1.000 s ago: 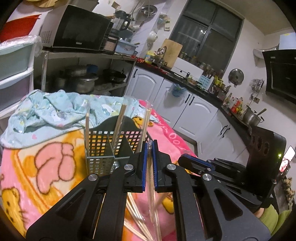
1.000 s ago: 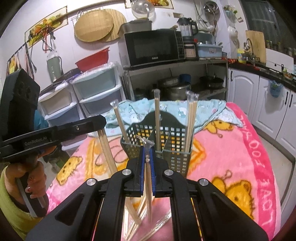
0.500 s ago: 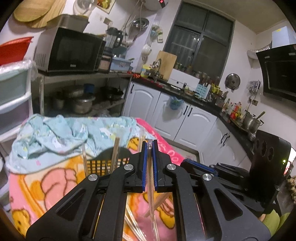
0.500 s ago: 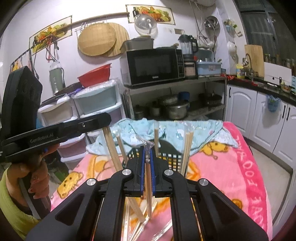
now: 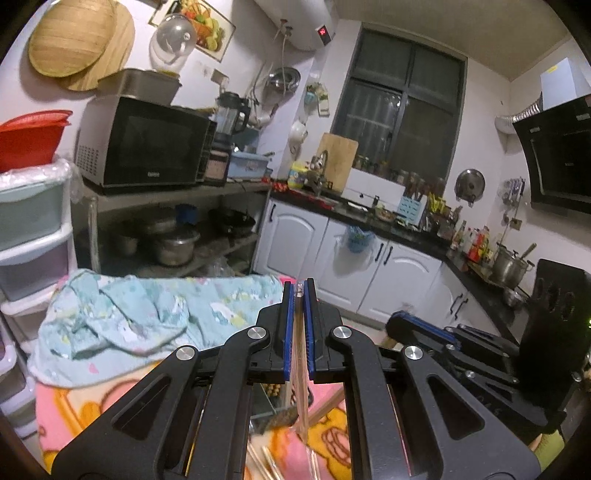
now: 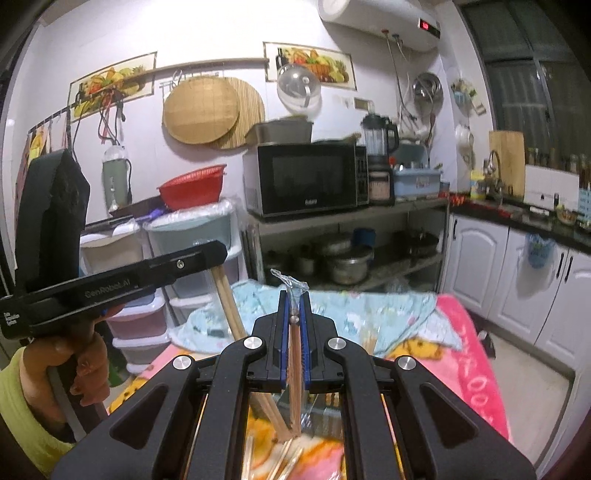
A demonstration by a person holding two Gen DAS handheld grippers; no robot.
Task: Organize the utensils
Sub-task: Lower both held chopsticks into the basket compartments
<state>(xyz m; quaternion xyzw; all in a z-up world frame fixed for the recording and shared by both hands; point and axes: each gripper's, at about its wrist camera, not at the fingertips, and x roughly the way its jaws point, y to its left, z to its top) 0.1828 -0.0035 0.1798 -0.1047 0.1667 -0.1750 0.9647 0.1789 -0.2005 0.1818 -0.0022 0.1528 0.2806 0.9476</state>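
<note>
A pale-walled kitchen under dim indoor light. A black microwave (image 6: 308,179) sits on a metal shelf rack (image 6: 347,218) with pots below. White cabinets (image 5: 347,258) run under a dark window (image 5: 402,110). A water heater (image 6: 384,22) and round bamboo trays (image 6: 207,110) hang on the wall.

grippers: 2 — left gripper (image 5: 299,325), right gripper (image 6: 294,339) | held chopstick packs (image 6: 294,373): 2 | loose chopsticks (image 6: 284,458) below: several, count blurred

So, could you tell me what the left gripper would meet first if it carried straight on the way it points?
Probably the crumpled light-blue cloth at the table's far edge; above that, the line looks free toward the white cabinets, though depth is unclear. The left gripper is clamped on wrapped chopsticks.
</note>
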